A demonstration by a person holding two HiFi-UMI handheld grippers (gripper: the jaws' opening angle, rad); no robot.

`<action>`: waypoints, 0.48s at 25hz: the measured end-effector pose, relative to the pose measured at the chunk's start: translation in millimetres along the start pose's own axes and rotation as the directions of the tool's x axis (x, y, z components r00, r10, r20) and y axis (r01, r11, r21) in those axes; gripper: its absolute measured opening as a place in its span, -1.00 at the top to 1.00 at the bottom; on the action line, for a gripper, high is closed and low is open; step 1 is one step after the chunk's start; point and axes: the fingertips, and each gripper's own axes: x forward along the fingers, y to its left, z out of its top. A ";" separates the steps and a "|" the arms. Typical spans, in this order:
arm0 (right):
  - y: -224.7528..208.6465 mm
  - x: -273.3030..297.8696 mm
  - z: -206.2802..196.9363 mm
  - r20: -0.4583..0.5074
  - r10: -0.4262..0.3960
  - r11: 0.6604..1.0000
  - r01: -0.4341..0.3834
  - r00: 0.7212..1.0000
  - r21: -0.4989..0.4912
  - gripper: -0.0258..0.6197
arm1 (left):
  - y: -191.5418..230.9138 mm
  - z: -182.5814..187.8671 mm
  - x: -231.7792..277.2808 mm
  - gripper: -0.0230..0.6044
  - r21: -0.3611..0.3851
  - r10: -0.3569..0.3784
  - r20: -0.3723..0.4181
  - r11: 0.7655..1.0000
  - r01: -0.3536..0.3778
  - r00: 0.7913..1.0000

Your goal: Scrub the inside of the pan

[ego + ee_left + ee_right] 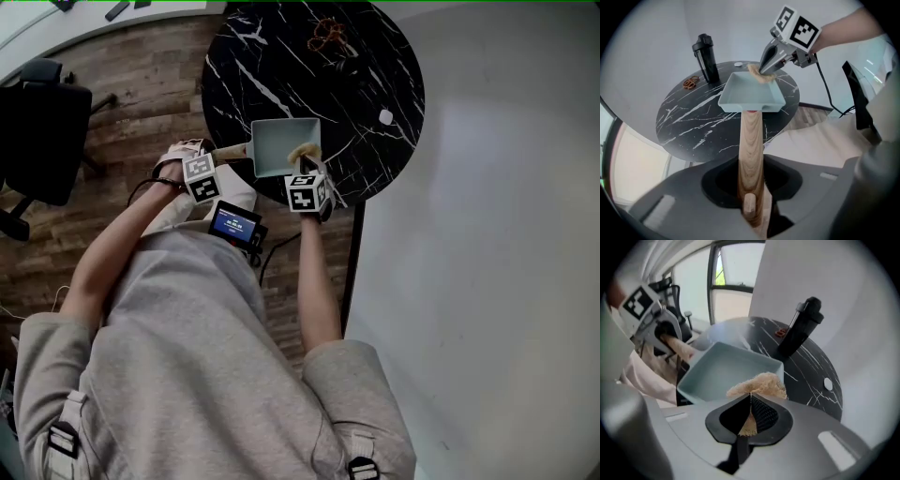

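Observation:
A pale blue square pan (pixel 286 145) (pixel 749 93) (pixel 726 371) with a wooden handle (pixel 751 154) sits at the near edge of a round black marble table (pixel 356 84). My left gripper (pixel 202 175) (pixel 751 206) is shut on the handle's end. My right gripper (pixel 307 192) (pixel 750 401) is shut on a tan scrubbing cloth (pixel 759 384) (pixel 759 75) (pixel 304 153), which hangs at the pan's near right rim, just above it. In the left gripper view the right gripper (pixel 774 58) points down at the pan's far corner.
A black bottle (pixel 706 57) (pixel 799 329) stands on the table beyond the pan. Near it lie a brown tangle of cord (pixel 328 36) (pixel 690 83) and a small white disc (pixel 385 117) (pixel 828 384). A black office chair (pixel 42 131) stands on the wooden floor at the left.

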 end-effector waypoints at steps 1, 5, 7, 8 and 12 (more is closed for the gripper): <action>-0.8 7.5 -10.6 -0.063 -0.020 0.998 0.016 0.998 -0.060 0.85 | 0.4 -0.5 0.3 0.57 0.012 0.009 -0.011 1.000 -0.009 1.000; -1.5 35.2 -27.7 -0.199 -0.030 0.991 0.004 0.980 -0.130 0.85 | 2.0 0.2 1.6 0.57 0.043 0.018 -0.023 0.999 -0.017 1.000; -8.6 40.9 -23.3 -0.206 -0.047 0.992 0.022 0.977 -0.121 0.85 | 2.1 -0.3 1.6 0.57 0.083 0.035 -0.026 0.996 -0.033 0.999; -11.5 42.7 -19.8 -0.203 -0.051 0.993 0.028 0.978 -0.117 0.85 | 2.1 -0.9 1.8 0.57 0.109 0.049 -0.029 0.993 -0.045 0.998; -18.1 50.5 -5.4 -0.185 -0.058 0.992 0.036 0.981 -0.122 0.85 | -0.1 -0.9 2.8 0.57 0.145 0.062 -0.033 0.988 -0.056 0.998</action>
